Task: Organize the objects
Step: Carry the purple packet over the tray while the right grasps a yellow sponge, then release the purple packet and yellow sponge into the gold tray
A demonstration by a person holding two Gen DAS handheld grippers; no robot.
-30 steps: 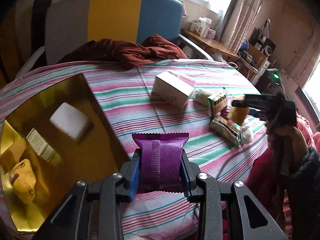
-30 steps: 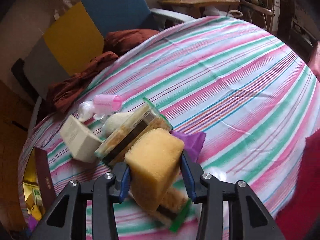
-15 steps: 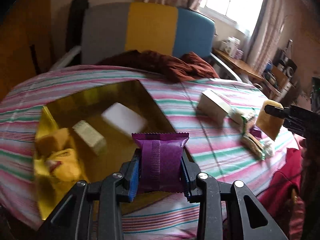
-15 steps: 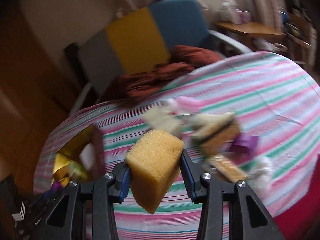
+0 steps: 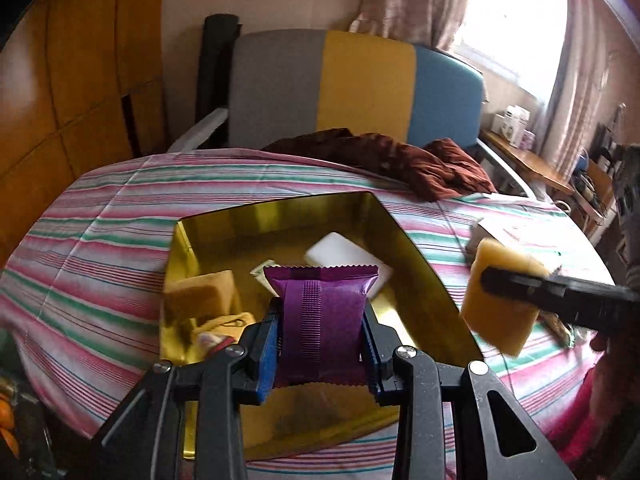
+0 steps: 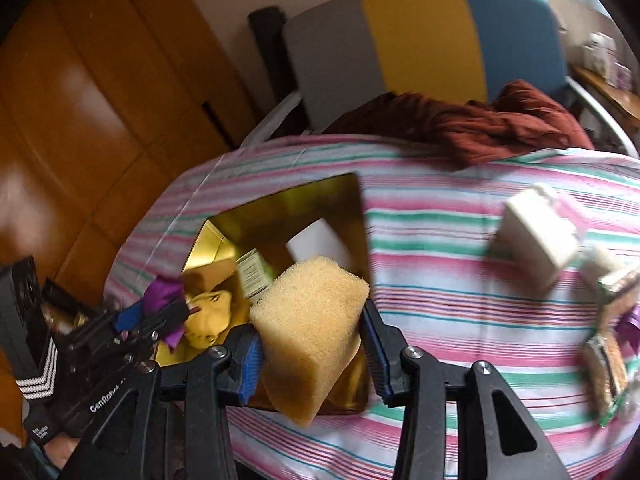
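Over the gold tray (image 5: 416,264), the left gripper (image 5: 320,334) pinches a purple packet (image 5: 322,320); the right gripper (image 6: 310,344) squeezes a yellow sponge (image 6: 310,332) alongside; crowding probably risks a collision or a drop outside.

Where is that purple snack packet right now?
The purple packet is clamped in the left gripper, held above the near end of the gold tin.

purple ridged-foil packet (image 5: 323,316), yellow sponge (image 6: 310,332), shiny gold tin (image 5: 416,264), white block (image 5: 344,258) inside it, pink/green/white striped tablecloth (image 5: 120,240), grey-yellow-blue chair back (image 5: 360,88), rust-brown cloth (image 5: 400,160), cream box (image 6: 536,236), black grippers with blue pads (image 5: 269,354)
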